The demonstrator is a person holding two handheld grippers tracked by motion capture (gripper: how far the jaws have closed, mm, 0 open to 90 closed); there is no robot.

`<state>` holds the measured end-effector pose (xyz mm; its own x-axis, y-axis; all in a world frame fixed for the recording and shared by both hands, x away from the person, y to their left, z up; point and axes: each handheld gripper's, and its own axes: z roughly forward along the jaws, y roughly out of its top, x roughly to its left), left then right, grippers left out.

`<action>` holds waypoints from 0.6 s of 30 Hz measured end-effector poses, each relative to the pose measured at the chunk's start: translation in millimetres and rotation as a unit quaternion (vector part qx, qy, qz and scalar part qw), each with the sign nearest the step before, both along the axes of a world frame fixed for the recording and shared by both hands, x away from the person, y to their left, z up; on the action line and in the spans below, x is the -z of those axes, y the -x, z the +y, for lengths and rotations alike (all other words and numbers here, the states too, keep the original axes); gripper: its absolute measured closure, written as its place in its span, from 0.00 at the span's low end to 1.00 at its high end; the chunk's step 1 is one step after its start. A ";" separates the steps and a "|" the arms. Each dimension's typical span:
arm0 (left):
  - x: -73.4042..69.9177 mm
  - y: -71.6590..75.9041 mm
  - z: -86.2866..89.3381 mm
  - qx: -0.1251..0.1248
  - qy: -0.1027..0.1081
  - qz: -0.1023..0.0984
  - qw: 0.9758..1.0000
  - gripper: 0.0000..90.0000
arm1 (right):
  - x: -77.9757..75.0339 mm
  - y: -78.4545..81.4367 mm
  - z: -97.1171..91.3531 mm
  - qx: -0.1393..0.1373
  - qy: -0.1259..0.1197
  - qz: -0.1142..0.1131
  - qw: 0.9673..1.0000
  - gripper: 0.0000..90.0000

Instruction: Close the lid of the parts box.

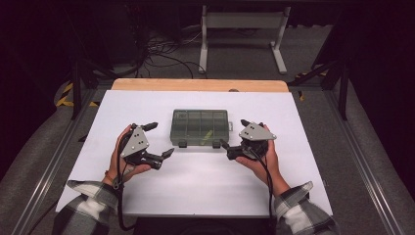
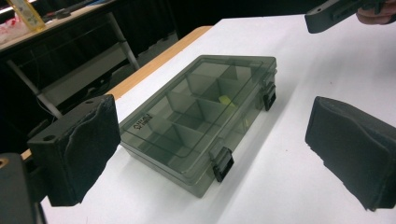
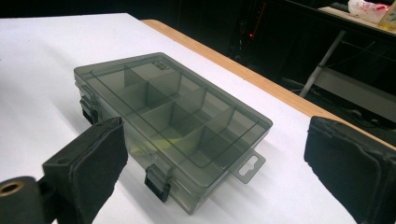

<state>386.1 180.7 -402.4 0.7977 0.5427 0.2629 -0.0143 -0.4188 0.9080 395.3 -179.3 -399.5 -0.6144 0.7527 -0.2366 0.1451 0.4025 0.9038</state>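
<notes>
Smoky transparent plastic compartment box (image 1: 200,127) lid closed, between left gripper (image 1: 162,139) and right gripper (image 1: 234,134), jaws spread, nothing gripped

The compartment box (image 1: 200,127) lies flat on the table (image 1: 147,100), about midway across it and nearer its far edge than the person's edge. The left gripper (image 1: 162,139) sits just left of the box, off its near-left corner, and the right gripper (image 1: 234,133) just right of it, off its near-right corner, neither touching it. Inside the box, a small item (image 1: 207,133) lies in a near compartment, right of the box's middle.
</notes>
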 end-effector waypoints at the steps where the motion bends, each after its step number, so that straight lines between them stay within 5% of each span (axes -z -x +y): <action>1: 0.3 0.4 0.0 0.000 -0.001 0.000 1.000 0.04 | 0.2 0.9 -0.5 0.000 0.001 -0.001 1.000 0.07; 18: 3.6 10.4 5.6 0.009 -0.009 -0.002 1.000 0.05 | 4.0 14.1 -4.7 -0.010 0.009 -0.008 1.000 0.07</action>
<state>375.7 186.4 -406.0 0.8059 0.5239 0.2758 -0.0255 -0.4347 0.9002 381.3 -184.0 -403.5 -0.6262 0.7355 -0.2588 0.1226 0.4207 0.8989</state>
